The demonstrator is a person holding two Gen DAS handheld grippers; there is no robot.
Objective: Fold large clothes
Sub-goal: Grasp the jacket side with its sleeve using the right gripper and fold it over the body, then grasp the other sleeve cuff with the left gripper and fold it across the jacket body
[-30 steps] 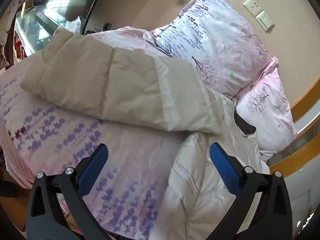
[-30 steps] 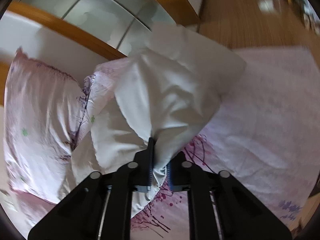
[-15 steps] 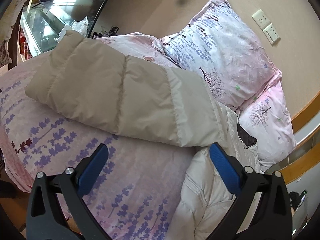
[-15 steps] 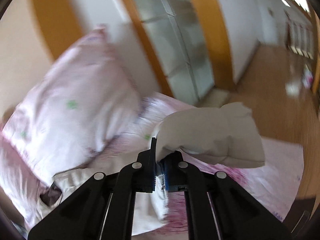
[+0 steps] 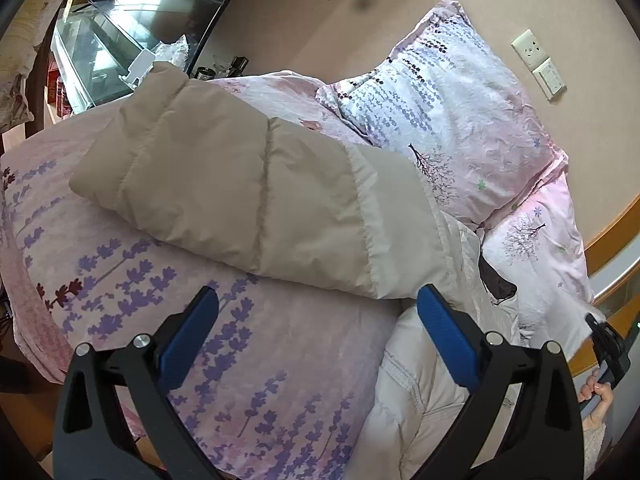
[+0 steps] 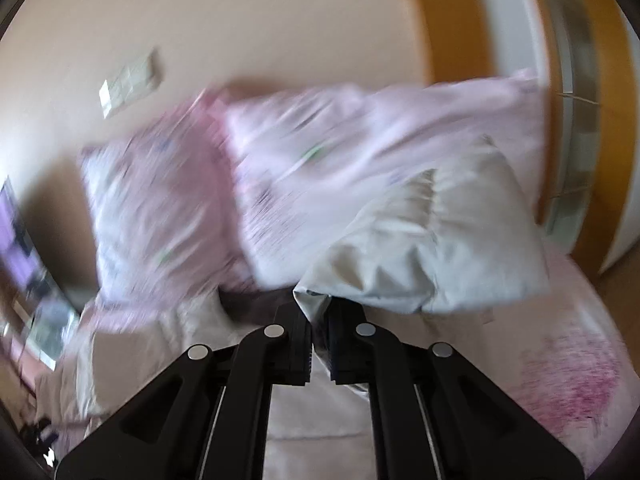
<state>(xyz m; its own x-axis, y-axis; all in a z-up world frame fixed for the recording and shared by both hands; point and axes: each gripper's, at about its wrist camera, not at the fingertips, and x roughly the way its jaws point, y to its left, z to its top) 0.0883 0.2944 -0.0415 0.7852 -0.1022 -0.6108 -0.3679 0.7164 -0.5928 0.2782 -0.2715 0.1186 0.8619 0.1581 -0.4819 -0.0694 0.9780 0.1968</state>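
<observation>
A beige and white puffer jacket lies on the bed. In the left wrist view one beige quilted sleeve (image 5: 248, 184) lies folded across the jacket's white body (image 5: 424, 392). My left gripper (image 5: 316, 328) is open and empty, just above the sleeve's lower edge. In the blurred right wrist view my right gripper (image 6: 319, 332) is shut on the white edge of the other sleeve (image 6: 436, 256) and holds it up over the jacket. The right gripper also shows at the far right of the left wrist view (image 5: 608, 352).
The bed has a pink floral cover (image 5: 280, 360). Two floral pillows (image 5: 448, 120) lean against the beige wall at the head. A wooden bed frame (image 5: 616, 220) runs at the right. A glass cabinet (image 5: 92, 56) stands at the far left.
My right gripper has swung the held sleeve up and round, from facing the floor to facing the pillows and wall. My left gripper has drawn back a little and stays open.
</observation>
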